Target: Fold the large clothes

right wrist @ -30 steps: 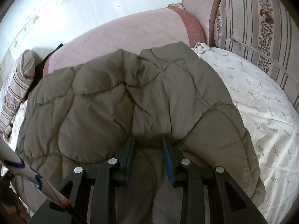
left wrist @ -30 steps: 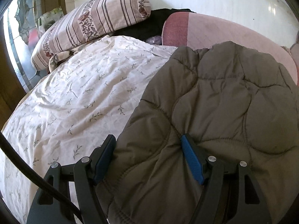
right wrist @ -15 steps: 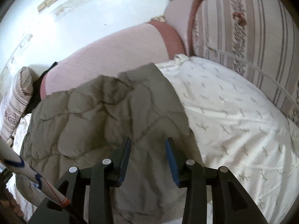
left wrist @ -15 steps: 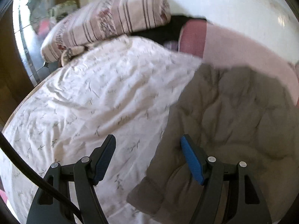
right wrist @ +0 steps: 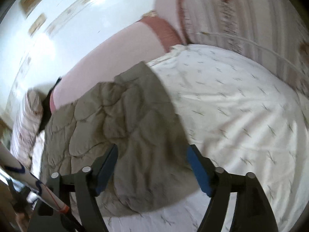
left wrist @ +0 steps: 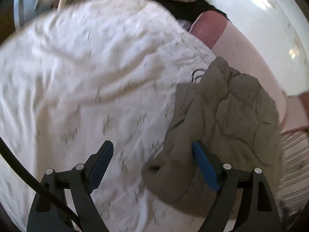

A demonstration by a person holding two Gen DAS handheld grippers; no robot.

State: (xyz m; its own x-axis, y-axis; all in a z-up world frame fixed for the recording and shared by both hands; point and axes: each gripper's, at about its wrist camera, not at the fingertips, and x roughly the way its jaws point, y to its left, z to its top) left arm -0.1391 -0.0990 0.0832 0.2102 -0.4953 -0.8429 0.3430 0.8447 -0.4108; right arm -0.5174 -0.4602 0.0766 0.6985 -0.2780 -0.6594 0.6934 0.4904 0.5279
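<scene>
On the white sprigged bedsheet [left wrist: 81, 81] the olive quilted jacket [right wrist: 123, 127] lies bunched against the pink headboard [right wrist: 108, 58], looking puffy, soft and light, best pinched at a hem corner, while left gripper [left wrist: 152, 166] and right gripper [right wrist: 152, 166] gape empty.

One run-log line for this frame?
left gripper: open | right gripper: open | quilted jacket: folded, lying free on bedsheet
</scene>
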